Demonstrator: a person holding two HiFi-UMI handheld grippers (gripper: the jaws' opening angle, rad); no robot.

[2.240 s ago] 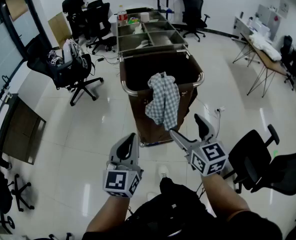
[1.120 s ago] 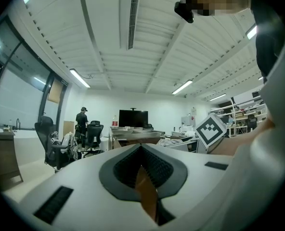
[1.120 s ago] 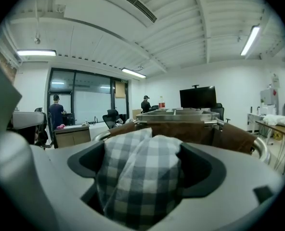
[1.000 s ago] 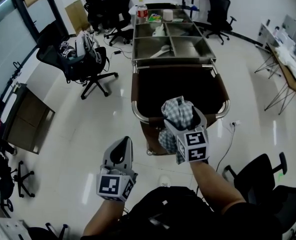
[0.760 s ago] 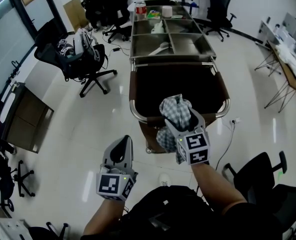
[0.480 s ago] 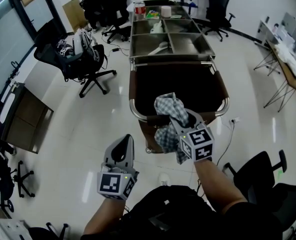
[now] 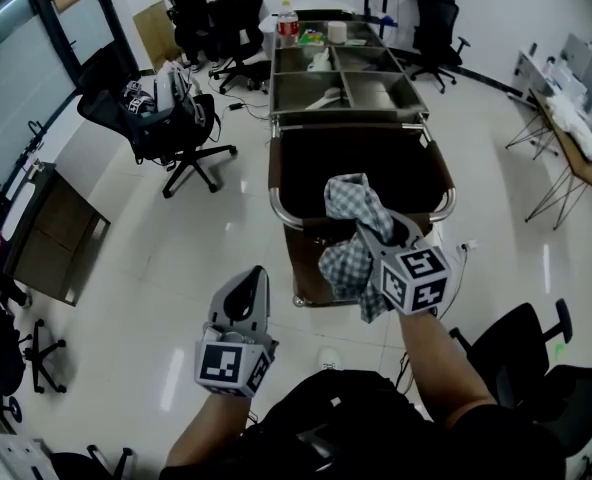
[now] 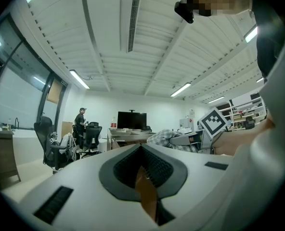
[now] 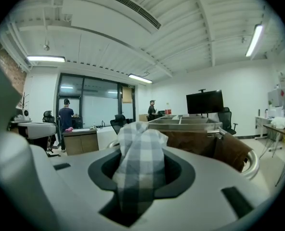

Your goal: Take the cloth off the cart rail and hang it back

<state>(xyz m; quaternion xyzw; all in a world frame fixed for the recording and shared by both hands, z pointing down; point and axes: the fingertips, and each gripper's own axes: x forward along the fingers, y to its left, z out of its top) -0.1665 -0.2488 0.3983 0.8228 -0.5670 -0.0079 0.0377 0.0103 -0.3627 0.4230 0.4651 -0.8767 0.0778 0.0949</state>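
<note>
The grey-and-white checked cloth (image 7: 350, 206) bunches above the front chrome rail (image 7: 298, 226) of the brown cart bag (image 7: 356, 163); its lower part (image 7: 344, 263) hangs in front of the cart. My right gripper (image 7: 376, 230) has its jaws closing on the cloth, which fills the gap between them in the right gripper view (image 9: 137, 162). I cannot tell whether the cloth touches the rail. My left gripper (image 7: 246, 293) is shut with nothing in it, held low at the left and apart from the cart; its jaws (image 8: 145, 172) meet.
Steel bins (image 7: 346, 78) with a bottle (image 7: 286, 24) sit on the cart's far end. Black office chairs stand at the left (image 7: 161, 118) and lower right (image 7: 516, 348). A table (image 7: 566, 128) is at the right. People stand at the back of the room (image 9: 65, 117).
My right gripper reached the cloth on the rail, closed its jaws on it and lifted the bunched top slightly toward me. The left gripper stayed where it was.
</note>
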